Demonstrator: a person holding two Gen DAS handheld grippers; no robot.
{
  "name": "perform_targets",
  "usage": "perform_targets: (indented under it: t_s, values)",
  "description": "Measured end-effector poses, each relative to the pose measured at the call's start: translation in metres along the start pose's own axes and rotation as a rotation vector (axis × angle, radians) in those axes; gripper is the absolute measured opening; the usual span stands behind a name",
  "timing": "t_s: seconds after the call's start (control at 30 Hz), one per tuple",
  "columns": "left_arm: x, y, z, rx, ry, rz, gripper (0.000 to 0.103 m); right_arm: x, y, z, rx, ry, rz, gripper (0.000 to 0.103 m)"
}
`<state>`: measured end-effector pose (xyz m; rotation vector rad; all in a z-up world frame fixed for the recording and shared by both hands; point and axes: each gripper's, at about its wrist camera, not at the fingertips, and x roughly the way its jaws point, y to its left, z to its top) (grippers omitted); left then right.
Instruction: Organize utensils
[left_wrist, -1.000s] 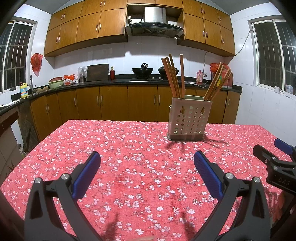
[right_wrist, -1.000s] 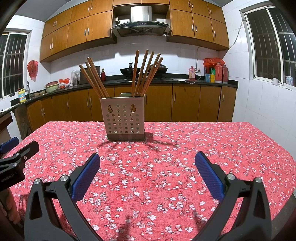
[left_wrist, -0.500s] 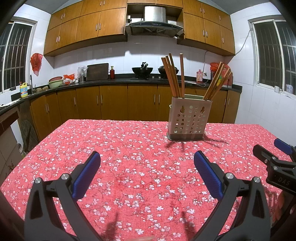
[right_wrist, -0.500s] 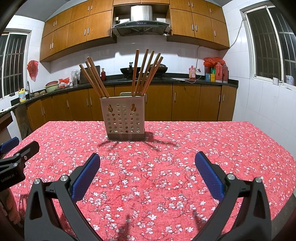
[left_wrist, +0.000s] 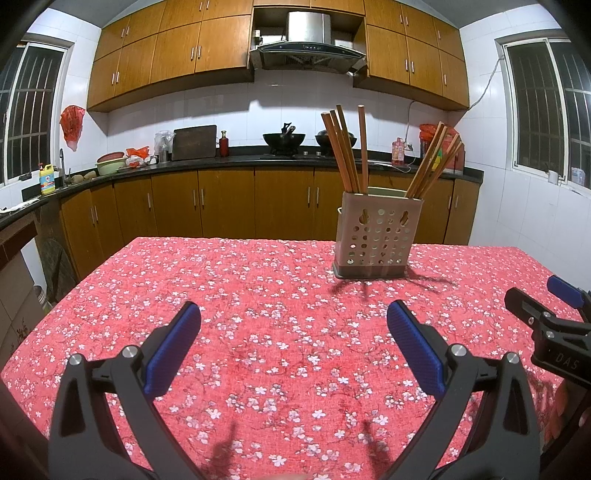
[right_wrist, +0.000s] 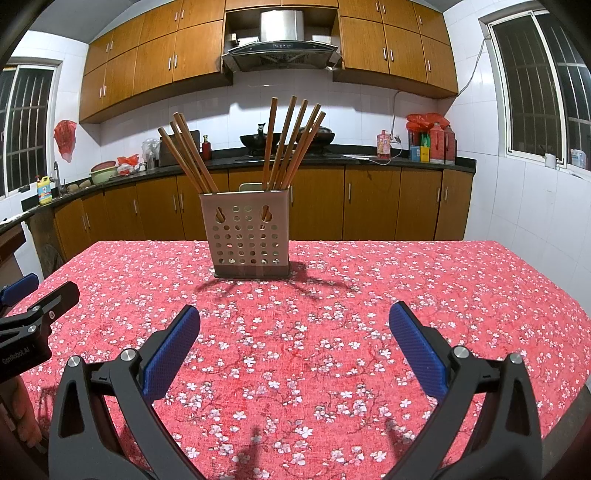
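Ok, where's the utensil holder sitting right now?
The utensil holder stands upright on the red floral tablecloth toward the table's far edge, chopsticks inside. It's left of centre in the right wrist view, right of centre in the left wrist view, beyond both open grippers.

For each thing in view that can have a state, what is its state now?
left gripper: open, empty, above the tablecloth
right gripper: open, empty
utensil holder: upright on the tablecloth
chopsticks: standing in the holder, two leaning bunches
lower cabinet doors: closed
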<state>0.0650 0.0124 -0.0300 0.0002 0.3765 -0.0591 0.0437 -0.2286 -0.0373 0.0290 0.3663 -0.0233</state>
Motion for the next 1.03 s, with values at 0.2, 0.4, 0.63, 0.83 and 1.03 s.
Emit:
perform_targets:
  t_s: [0.2, 0.4, 0.63, 0.83, 1.03]
  values:
    - [0.0017, -0.0005, -0.0026, 0.0, 0.003, 0.0, 0.099, 0.0001, 0.0008, -0.0012, 0.001, 0.001, 0.001, 0.101]
    - [0.0031, 0.0001, -0.0021, 0.001, 0.004, 0.004, 0.099, -0.0003, 0.0013, -0.0028, 0.003, 0.004, 0.001, 0.101]
    - [0.0034, -0.0002, -0.0014, 0.001, 0.004, 0.01, 0.099, 0.0, 0.001, -0.0026, 0.004, 0.004, 0.001, 0.101]
    - [0.0039, 0.001, -0.0004, 0.0, 0.013, 0.009, 0.099, 0.0001, 0.0005, -0.0022, 0.004, 0.005, 0.001, 0.101]
    - [0.0051, 0.0036, 0.0015, -0.006, 0.02, 0.005, 0.099, -0.0012, 0.0008, -0.0029, 0.005, 0.005, 0.002, 0.101]
